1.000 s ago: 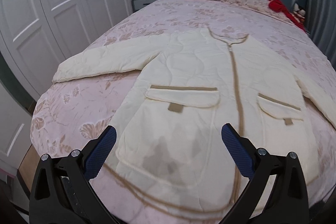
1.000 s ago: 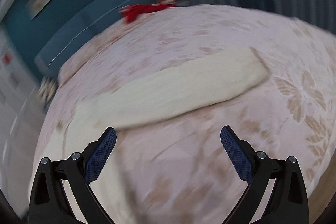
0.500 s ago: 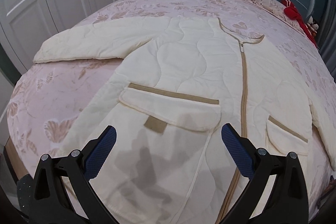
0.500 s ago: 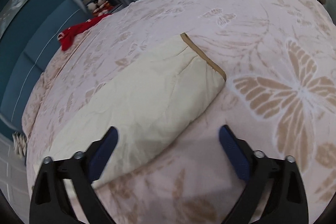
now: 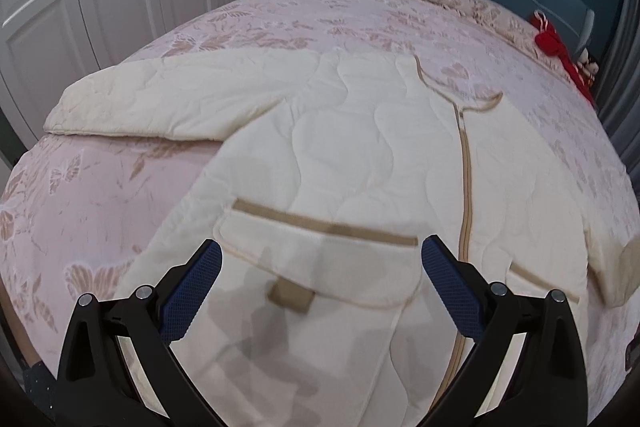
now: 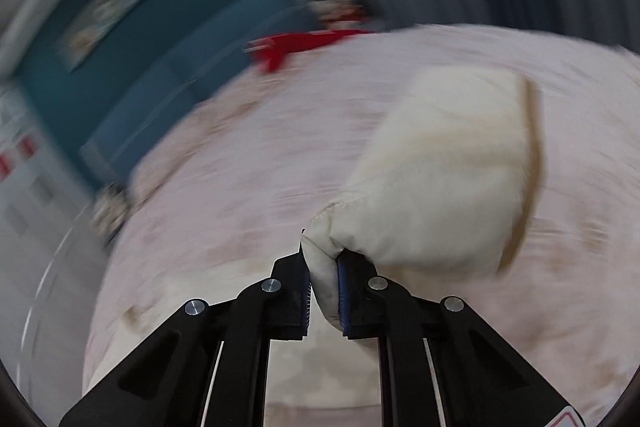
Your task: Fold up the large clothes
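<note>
Your right gripper is closing on the cuff end of the jacket's sleeve; cloth is bunched between the pads and the rest of the sleeve lifts away to the far right. Judgement: you hold it at the cuff so the whole sleeve can be carried across the body in 1 sweep. The view is motion-blurred, so fine detail is unreadable.

Your left gripper hangs over the near hem w/ both pads spread wide and nothing between them, prob. waiting for a hem or side grip.

The jacket lies flat, front up, on the bed, collar toward the far headboard. It is cream, quilted, w/ a tan zip down the centre and 2 flap pockets trimmed in tan. The other sleeve stretches out flat to the left. Padding looks thick; expect bulky, springy folds.
</note>
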The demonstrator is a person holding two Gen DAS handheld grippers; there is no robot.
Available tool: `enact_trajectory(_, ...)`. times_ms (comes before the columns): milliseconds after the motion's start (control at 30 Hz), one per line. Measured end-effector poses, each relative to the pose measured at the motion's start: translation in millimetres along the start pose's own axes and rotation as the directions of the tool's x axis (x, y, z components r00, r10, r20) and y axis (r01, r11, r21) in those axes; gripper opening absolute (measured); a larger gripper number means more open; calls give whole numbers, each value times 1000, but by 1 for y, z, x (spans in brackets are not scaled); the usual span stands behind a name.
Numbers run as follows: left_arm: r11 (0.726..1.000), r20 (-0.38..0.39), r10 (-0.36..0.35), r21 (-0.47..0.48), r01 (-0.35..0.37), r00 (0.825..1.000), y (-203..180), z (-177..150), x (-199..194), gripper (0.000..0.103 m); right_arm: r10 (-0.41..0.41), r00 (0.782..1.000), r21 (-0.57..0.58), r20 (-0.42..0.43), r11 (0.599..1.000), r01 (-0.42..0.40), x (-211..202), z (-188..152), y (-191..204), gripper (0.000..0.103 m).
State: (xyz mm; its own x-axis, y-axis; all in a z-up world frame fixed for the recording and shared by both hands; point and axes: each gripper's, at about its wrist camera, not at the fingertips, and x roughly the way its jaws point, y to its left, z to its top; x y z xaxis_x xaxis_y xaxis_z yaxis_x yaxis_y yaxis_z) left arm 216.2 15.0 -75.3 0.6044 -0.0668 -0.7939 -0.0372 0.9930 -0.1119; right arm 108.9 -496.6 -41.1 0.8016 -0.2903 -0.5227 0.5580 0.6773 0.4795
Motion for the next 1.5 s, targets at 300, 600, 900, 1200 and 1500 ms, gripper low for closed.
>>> enact_trajectory(300,999,45,-18,-50,20,999,29,25,-1,98,324,894,-361,-309,829,-426,25,-126,235,11)
enact_trajectory(600,990,0,-106,-92,106,994,53,32,19,98,254,820,-462,-513,724,-513,38,-254,293,60)
enact_trajectory(900,937,-134,-307,-215,275,942,29,29,77,97,211,906,-371,-367,860,-351,-10,-211,204,64)
enact_trajectory(1200,923,-134,-349,-221,315,927,-2,31,95,38,87,958,-67,-273,992,-109,23,-151,84,64)
enact_trajectory(1500,935,37,-322,-146,324,946,9,81,70,6,130,947,130,-294,987,-95,71,-133,60,33)
